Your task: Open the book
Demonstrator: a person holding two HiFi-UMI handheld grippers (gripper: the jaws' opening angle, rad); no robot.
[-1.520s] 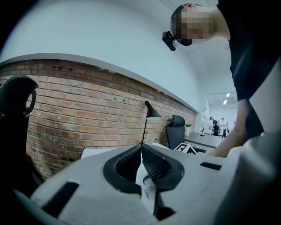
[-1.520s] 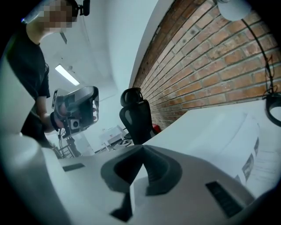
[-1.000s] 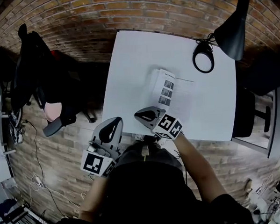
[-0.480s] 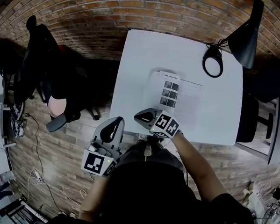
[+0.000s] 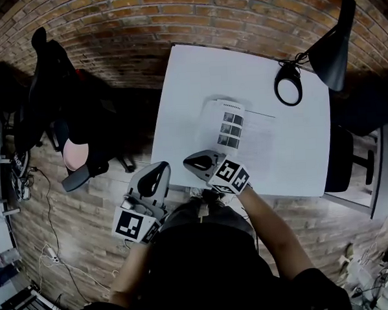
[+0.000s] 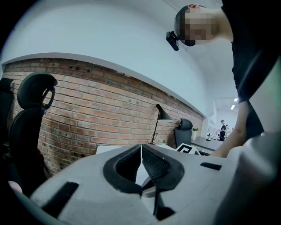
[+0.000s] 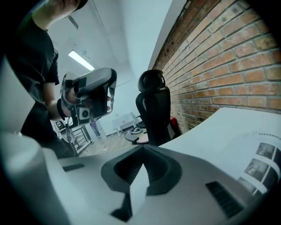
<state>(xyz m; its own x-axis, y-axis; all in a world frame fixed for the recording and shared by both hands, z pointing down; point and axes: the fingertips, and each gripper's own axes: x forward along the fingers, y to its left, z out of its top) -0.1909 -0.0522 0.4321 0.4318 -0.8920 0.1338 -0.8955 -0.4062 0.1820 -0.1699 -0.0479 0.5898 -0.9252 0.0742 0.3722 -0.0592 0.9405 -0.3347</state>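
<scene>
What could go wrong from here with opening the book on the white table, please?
1. The right gripper sits shut beside the book. If it noses in closed, it could shove the book across the smooth table rather than lift a page.
2. The left gripper, also shut, hangs by the table's near corner, clear of the book. With nothing steadying the book, its thin pages might crease or lift several at once.
</scene>
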